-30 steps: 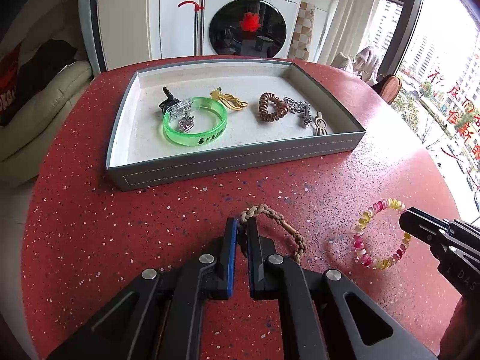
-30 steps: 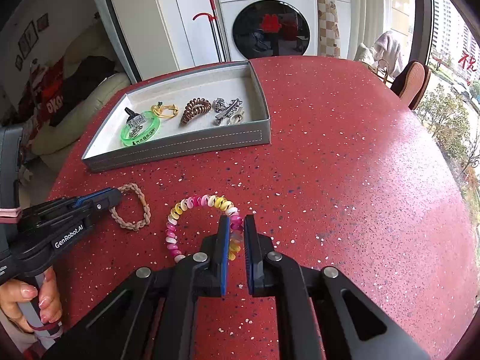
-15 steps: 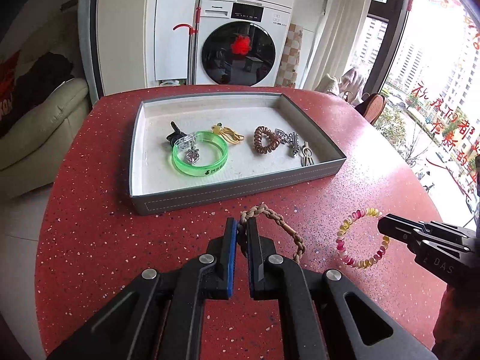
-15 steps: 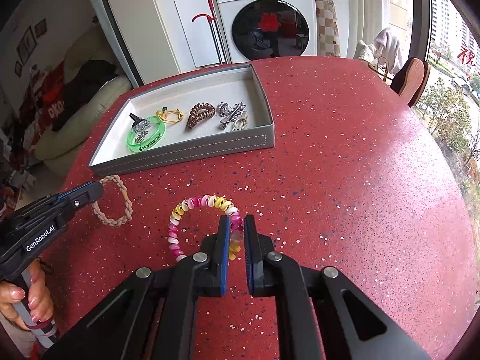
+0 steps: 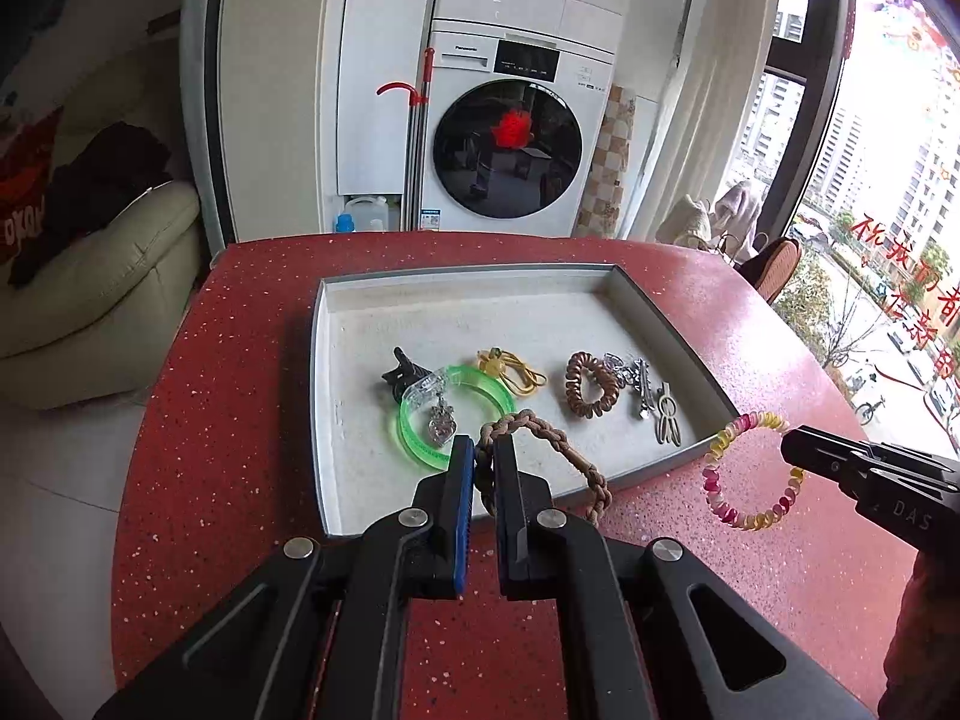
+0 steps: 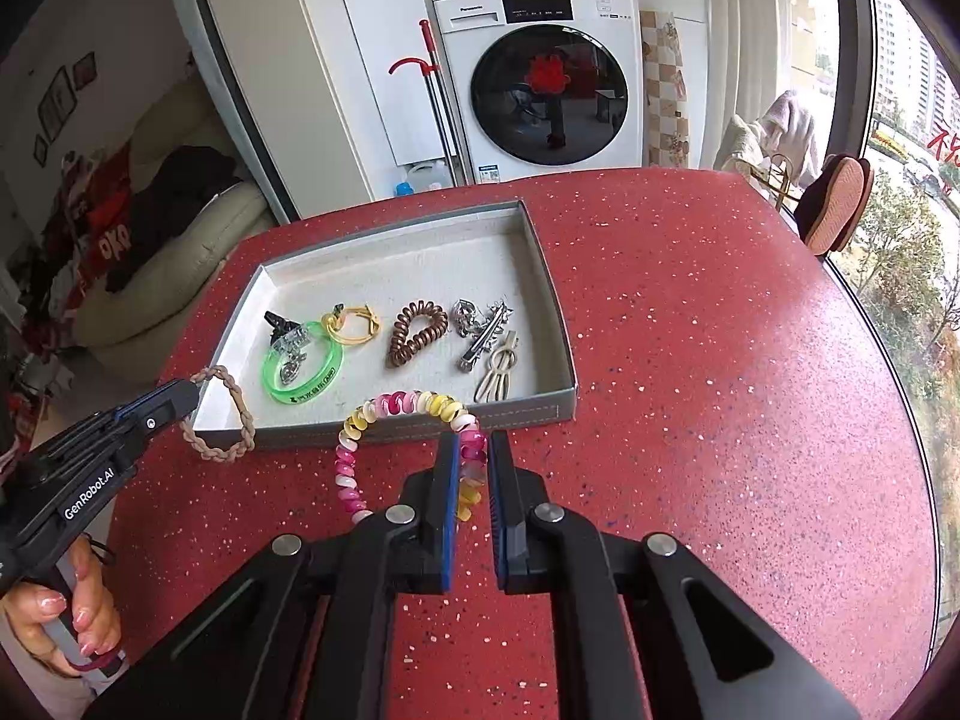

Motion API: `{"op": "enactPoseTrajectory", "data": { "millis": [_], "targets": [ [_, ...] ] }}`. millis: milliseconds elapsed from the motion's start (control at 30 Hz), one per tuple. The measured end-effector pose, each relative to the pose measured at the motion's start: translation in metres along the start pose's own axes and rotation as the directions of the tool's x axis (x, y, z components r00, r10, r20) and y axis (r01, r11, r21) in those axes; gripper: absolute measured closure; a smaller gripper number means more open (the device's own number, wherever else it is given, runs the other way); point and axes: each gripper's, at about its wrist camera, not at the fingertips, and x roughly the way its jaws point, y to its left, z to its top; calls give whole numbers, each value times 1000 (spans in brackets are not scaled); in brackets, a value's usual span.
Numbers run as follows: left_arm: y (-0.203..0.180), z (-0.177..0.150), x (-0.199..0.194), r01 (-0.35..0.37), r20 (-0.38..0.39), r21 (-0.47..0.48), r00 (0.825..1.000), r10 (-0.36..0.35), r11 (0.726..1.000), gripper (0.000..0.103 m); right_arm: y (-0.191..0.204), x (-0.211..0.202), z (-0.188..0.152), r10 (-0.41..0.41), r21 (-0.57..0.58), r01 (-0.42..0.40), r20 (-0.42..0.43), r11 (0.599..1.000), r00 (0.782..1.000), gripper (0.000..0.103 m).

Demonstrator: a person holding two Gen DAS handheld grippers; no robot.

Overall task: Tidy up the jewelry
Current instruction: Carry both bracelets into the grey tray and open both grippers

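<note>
At lower centre of the left wrist view, left gripper [image 5: 485, 450] clenched on a braided brown bracelet [image 5: 561, 450], lifted above the near edge of the grey tray [image 5: 324, 408]; at right of the same frame, right gripper [image 6: 474, 456] grasping a pink and yellow spiral bracelet [image 6: 408, 405], raised over the red counter [image 6: 720, 390] just before the tray; inside the tray, green bangle [image 5: 477, 381], brown coil tie [image 5: 591, 384], silver clips [image 5: 651, 390].

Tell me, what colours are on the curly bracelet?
Pink, yellow and white on the coil bracelet, clearest in the right wrist view, held by the right gripper.
</note>
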Motion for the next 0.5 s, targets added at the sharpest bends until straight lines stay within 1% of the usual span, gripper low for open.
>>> {"op": "enactPoseTrajectory", "data": {
  "millis": [133, 333, 500],
  "targets": [
    [6, 13, 16, -30, -5, -11, 1000, 29, 999, 78, -1, 13, 20, -5, 15, 5, 5, 1000, 1000, 93],
    [10, 27, 46, -70, -36, -15, 997, 69, 997, 78, -5, 37, 44, -7, 50, 7, 12, 999, 1000, 93],
    [7, 28, 67, -102, -63, 19, 993, 103, 995, 78, -7, 60, 54, -10, 75, 10, 0, 997, 1000, 93]
  ]
}}
